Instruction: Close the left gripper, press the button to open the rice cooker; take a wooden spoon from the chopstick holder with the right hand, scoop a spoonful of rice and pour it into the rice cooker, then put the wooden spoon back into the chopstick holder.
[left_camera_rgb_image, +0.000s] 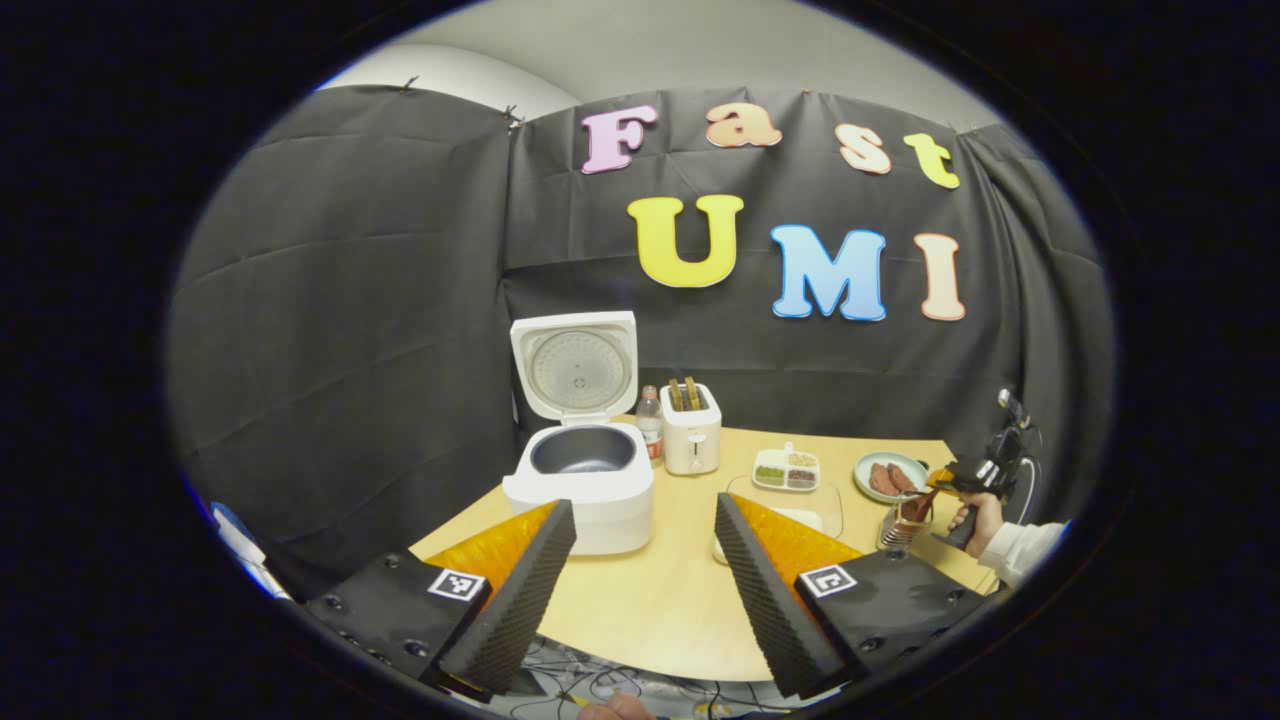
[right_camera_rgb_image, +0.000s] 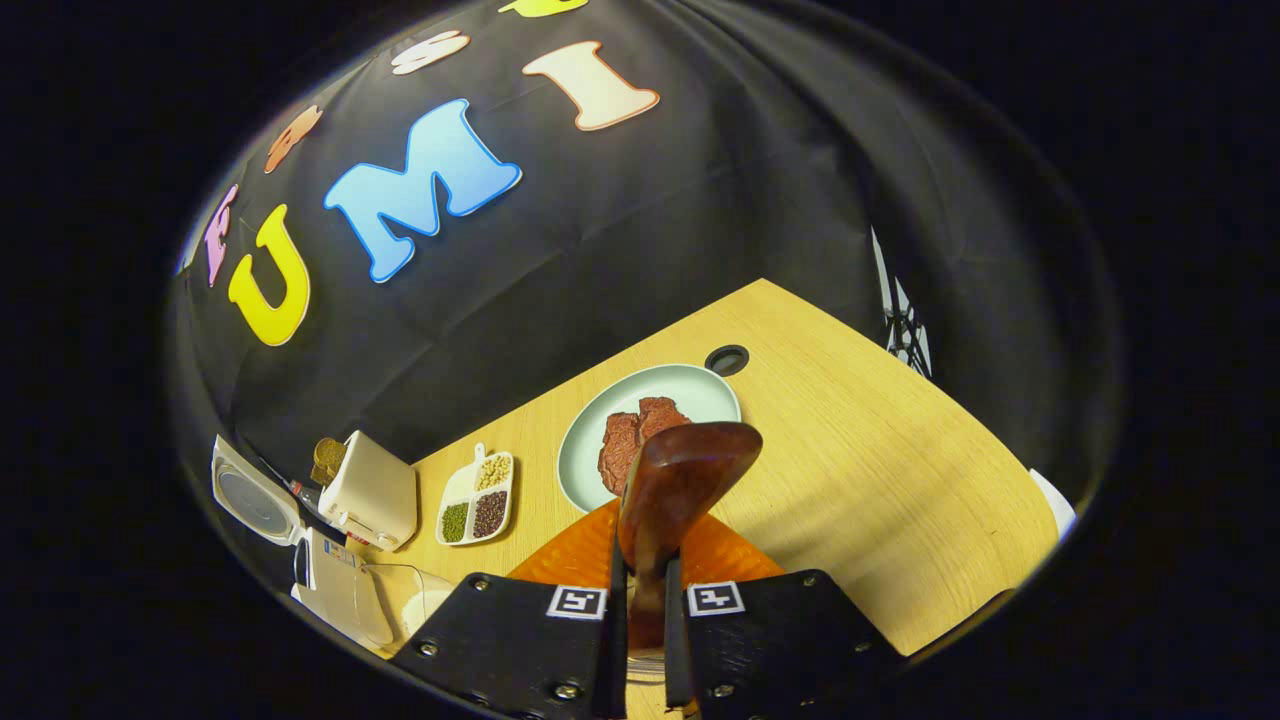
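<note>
Item — wooden spoon (right_camera_rgb_image: 680, 480), clamped between my right gripper (right_camera_rgb_image: 645, 600) fingers, bowl ahead for scooping; left gripper (left_camera_rgb_image: 640, 560) spread wide, rice cooker (left_camera_rgb_image: 585, 480) ahead — lid up.

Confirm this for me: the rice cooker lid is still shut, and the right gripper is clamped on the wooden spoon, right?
Not quite. The rice cooker lid is up, standing open, as the left gripper view shows. The rest holds: the right gripper is clamped on the wooden spoon.
</note>
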